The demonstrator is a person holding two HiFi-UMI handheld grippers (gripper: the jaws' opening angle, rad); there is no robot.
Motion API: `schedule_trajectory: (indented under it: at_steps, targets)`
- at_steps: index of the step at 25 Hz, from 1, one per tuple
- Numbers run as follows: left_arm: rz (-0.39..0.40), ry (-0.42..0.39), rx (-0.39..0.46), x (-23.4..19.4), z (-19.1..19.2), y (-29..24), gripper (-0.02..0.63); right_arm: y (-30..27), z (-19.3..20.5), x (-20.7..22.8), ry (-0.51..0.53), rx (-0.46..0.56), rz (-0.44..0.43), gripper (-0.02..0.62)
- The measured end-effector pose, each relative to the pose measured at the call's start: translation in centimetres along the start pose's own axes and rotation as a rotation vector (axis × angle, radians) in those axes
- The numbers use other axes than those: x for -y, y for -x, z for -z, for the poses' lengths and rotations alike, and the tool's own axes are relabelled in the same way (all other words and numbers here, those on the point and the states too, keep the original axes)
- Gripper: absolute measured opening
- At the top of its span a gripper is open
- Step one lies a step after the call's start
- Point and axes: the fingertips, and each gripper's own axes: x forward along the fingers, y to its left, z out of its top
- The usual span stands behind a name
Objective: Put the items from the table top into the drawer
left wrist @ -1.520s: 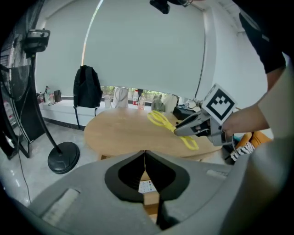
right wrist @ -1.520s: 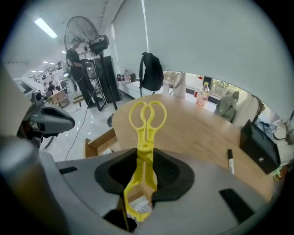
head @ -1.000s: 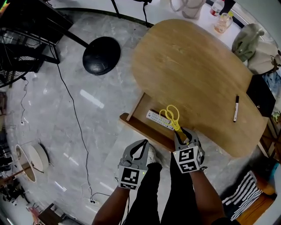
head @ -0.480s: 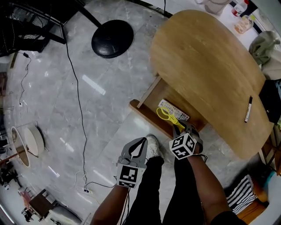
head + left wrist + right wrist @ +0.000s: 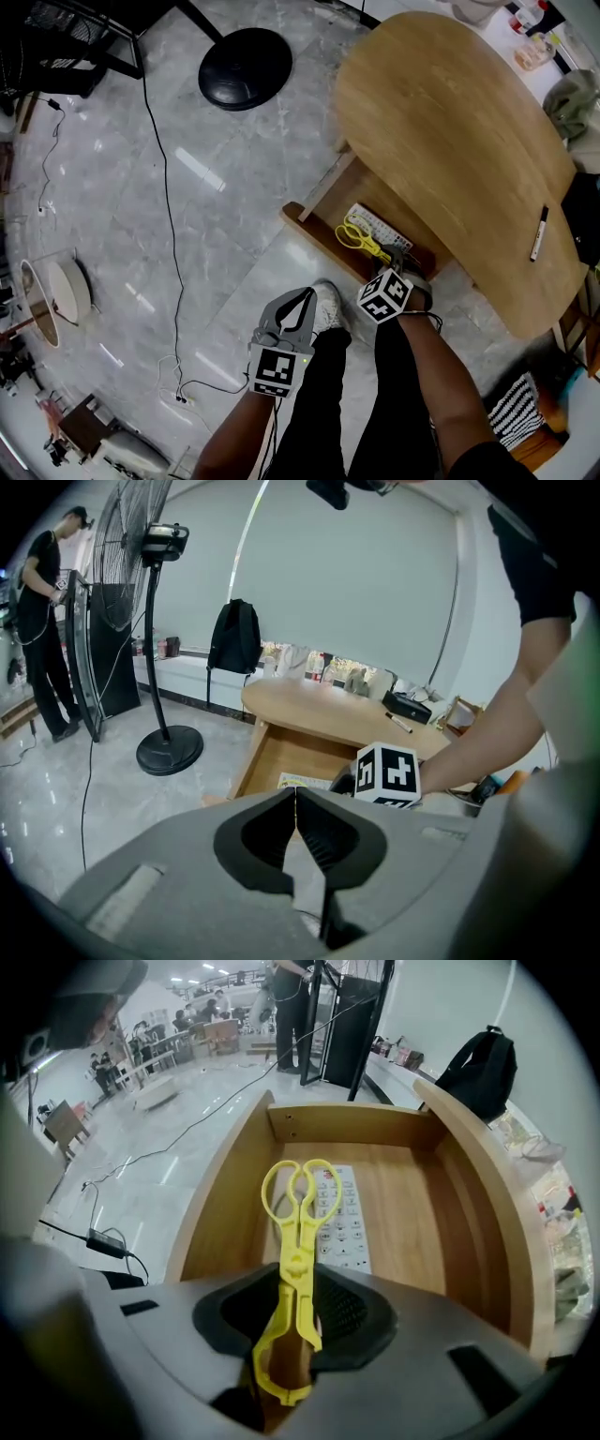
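Note:
My right gripper (image 5: 397,260) is shut on yellow plastic tongs (image 5: 359,237), gripping them near the hinged end. It points steeply down over the open wooden drawer (image 5: 314,240). In the right gripper view the tongs (image 5: 298,1232) reach out over a white remote control (image 5: 344,1232) that lies flat on the drawer bottom (image 5: 412,1213). A black marker pen (image 5: 538,233) lies on the oval wooden table top (image 5: 441,122). My left gripper (image 5: 301,300) is shut and holds nothing, down by the person's legs, left of the drawer. Its closed jaws (image 5: 296,797) face the drawer (image 5: 281,757).
A standing fan's round black base (image 5: 246,67) sits on the grey marble floor beyond the drawer, with a black cable (image 5: 169,216) trailing from it. A black backpack (image 5: 234,637) and clutter stand behind the table. A person (image 5: 42,621) stands far left.
My right gripper has sunk from table-top height into the open drawer with the tongs and rolled its wrist. The left gripper has drifted a little.

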Motion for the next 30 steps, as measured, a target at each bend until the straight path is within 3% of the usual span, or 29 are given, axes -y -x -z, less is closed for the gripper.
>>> schedule_trajectory:
  at_steps: [8,14,22,30]
  targets:
    - [0.004,-0.003,-0.013,0.0,0.4,-0.1,0.018,-0.8,0.5,-0.4,0.029,-0.021,0.021,0.11]
    - [0.016,-0.007,-0.012,0.5,0.1,-0.6,0.018,0.1,0.1,-0.5,0.011,0.02,0.023,0.127]
    - [0.039,-0.045,-0.004,1.4,-2.1,-1.6,0.018,6.9,-1.2,1.9,-0.104,0.156,0.086,0.127]
    - [0.08,-0.075,0.023,3.4,-6.5,-3.8,0.018,15.6,-2.8,7.0,-0.309,0.344,0.122,0.116]
